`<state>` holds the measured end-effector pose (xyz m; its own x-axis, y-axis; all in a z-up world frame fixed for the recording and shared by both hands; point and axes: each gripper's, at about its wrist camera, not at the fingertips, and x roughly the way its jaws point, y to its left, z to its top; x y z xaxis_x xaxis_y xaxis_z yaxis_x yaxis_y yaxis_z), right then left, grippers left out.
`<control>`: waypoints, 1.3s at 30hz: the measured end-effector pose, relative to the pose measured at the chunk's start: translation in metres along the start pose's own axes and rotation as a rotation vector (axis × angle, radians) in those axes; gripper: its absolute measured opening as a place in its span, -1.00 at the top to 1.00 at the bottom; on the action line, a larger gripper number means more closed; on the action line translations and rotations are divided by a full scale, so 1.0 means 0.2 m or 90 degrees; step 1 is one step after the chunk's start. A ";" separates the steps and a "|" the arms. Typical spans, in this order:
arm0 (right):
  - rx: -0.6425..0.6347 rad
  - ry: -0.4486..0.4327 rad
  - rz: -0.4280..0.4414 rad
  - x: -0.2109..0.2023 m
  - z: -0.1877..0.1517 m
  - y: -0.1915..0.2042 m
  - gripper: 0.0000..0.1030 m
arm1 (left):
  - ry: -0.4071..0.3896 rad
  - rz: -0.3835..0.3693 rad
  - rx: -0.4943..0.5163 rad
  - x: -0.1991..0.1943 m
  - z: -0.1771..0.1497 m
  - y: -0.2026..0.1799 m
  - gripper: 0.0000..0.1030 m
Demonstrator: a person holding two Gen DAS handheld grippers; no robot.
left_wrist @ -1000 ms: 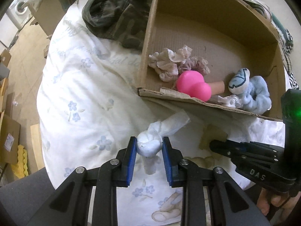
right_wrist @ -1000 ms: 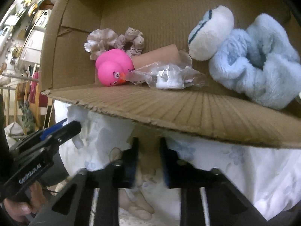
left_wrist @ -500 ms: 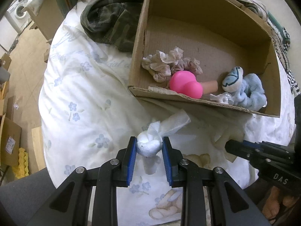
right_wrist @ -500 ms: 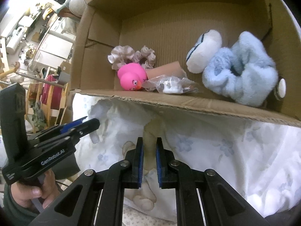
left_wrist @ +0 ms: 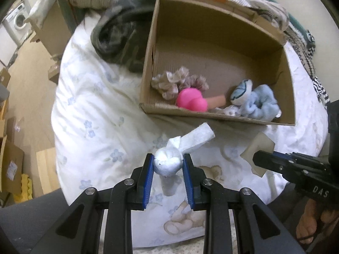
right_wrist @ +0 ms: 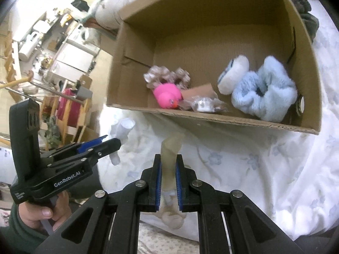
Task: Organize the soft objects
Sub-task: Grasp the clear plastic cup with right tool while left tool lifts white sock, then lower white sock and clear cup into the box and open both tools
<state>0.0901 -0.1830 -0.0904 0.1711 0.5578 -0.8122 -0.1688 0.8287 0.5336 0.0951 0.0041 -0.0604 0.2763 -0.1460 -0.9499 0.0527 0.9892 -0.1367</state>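
White bedding point(left_wrist: 89, 97) printed with small blue flowers and teddy bears covers the bed beneath me, with a dark camouflage garment point(left_wrist: 118, 38) bunched at its far edge and a room of cartons and a washing machine point(left_wrist: 18, 21) off to the left.

On the bedding sits an open cardboard box point(left_wrist: 211, 42), its near wall running just beyond my claws. Along that near wall, inside, lie a beige scrunchie point(left_wrist: 169, 82) at the left end, a pink rubber duck point(right_wrist: 167, 95) touching it, a tan cardboard tube point(left_wrist: 216, 101) behind the duck, a crumpled clear plastic packet point(right_wrist: 203, 105), a small white plush with blue lines point(right_wrist: 233, 74), and a fluffy light-blue scrunchie point(right_wrist: 264, 93) toward the right corner.

My left claw point(left_wrist: 168, 167) is clenched on a white knotted cloth bundle point(left_wrist: 169, 163), blue pads pressing its round body from both sides, its loose tail sticking up toward the box. The bundle hangs above the bedding, short of the box's near wall.

My right claw point(right_wrist: 168, 175) is clamped tight on a thin beige strip of soft material point(right_wrist: 169, 154), which rises between the pads and bends at its top, also short of the box.
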 end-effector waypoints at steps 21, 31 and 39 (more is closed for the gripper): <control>-0.029 -0.187 -0.013 -0.36 0.27 0.00 0.74 | -0.139 0.021 0.031 -0.24 0.44 -0.10 0.53; 0.042 -0.168 -0.034 -0.19 0.30 -0.14 0.74 | -0.161 0.019 0.033 -0.01 0.47 -0.14 0.53; 0.035 -0.130 -0.053 -0.09 0.30 -0.13 0.74 | -0.165 0.014 0.028 0.09 0.46 -0.15 0.53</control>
<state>0.1502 -0.2128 -0.0751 0.3755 0.4804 -0.7926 -0.0937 0.8705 0.4832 0.1870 -0.0283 -0.0471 0.5142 -0.1286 -0.8480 0.0840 0.9915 -0.0995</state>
